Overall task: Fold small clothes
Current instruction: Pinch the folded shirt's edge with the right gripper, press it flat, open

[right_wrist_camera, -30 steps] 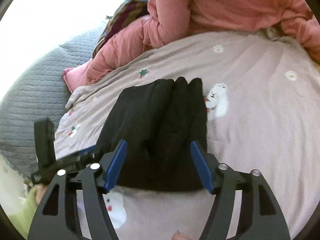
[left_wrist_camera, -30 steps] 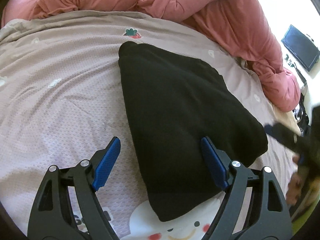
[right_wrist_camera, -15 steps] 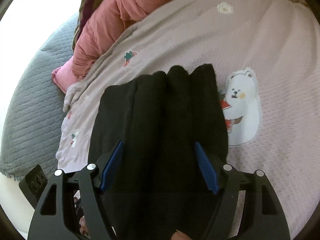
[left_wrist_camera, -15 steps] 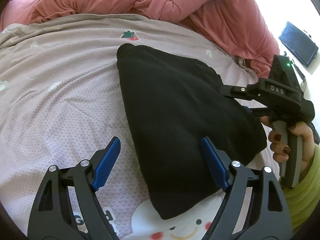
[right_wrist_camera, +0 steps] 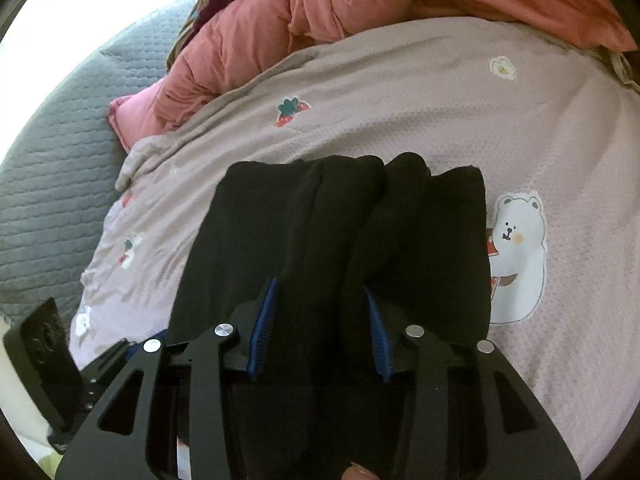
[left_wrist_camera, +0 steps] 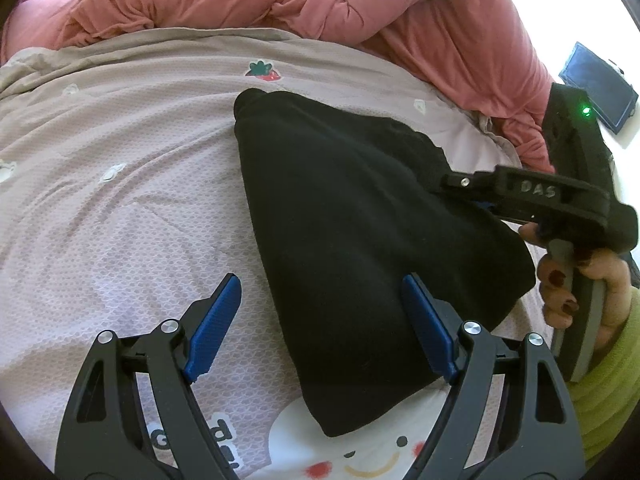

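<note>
Covering nearly all of both views: mauve bedsheet [left_wrist_camera: 120, 184], waffle-knit texture, printed with strawberries and a white bear [right_wrist_camera: 516, 252]; flat soft work surface for folding. Heaped along far edge: pink quilted comforter [left_wrist_camera: 360, 4], puffy, wrinkled, likely shoved aside to clear room. Grey quilted mattress pad [right_wrist_camera: 52, 152] showing at bed's side in right wrist view. Lying mid-sheet: black folded garment [left_wrist_camera: 360, 240], thick matte knit, roughly triangular from left wrist view; from right wrist view, several rounded lengthwise rolls side by side, so apparently already folded at least once. Dark tablet-like screen [left_wrist_camera: 596, 84] beyond the comforter, off the bed. Left gripper [left_wrist_camera: 320, 320] hovering at garment's near corner, blue ribbed pads wide apart, one over sheet, one over cloth, nothing pinched; probably waiting to steady or take that end. Right gripper [right_wrist_camera: 320, 328] at garment's opposite edge, jaws closing, a ridge of black fabric bunched between blue pads and pressed; probably pinching to lift for next fold. Hand [left_wrist_camera: 576, 280] in yellow-green sleeve wrapping its grey handle.
</note>
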Motion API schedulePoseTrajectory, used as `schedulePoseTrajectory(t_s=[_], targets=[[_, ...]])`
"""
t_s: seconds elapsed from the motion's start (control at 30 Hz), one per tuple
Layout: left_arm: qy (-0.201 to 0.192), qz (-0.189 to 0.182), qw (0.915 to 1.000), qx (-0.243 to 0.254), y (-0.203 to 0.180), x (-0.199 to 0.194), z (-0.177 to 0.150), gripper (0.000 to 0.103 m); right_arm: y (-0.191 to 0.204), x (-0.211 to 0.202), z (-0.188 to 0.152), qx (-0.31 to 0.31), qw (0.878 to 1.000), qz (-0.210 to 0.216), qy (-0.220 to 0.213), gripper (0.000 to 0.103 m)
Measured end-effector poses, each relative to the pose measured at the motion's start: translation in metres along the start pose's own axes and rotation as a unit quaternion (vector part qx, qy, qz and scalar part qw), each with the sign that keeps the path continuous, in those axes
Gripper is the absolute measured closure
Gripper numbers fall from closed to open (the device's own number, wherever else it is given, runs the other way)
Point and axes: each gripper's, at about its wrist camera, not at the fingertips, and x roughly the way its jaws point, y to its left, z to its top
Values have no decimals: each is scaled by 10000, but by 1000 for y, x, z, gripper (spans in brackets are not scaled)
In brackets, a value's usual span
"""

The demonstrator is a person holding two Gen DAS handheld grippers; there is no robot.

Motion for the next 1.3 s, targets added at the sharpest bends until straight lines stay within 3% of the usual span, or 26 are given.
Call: schedulePoseTrajectory(t_s=[0.07, 0.17, 0.47, 0.6, 0.8, 1.0, 1.07, 1.3], targets=[[-8, 14, 10000, 37, -2, -1, 0, 28, 0, -3, 0, -30, 9999, 26, -95, 81], [27, -32, 10000, 62, -4, -2, 0, 28, 5, -18, -1, -171, 9993, 67, -336, 84], [-120, -137, 9997, 168, -17, -19, 4, 28, 13, -60, -5, -595, 9950, -223, -771, 85], [-88, -277, 9994, 190, -26, -21, 6, 28, 1, -62, -5, -523, 9952, -439, -705, 85], [171, -199, 9992, 289, -33, -8, 1, 28, -16, -43, -10, -348, 9958, -718, -442, 85], [319, -222, 9991, 197, -27, 3, -7, 28, -31, -25, -19, -131, 9956, -857, -353, 80], [316, -206, 9991, 215, -26, 2, -7, 28, -32, -28, -20, -147, 9938, -1017, -418, 65], [326, -197, 9991, 157, -25, 2, -7, 28, -18, -43, -31, -369, 9899, -1211, -635, 63]])
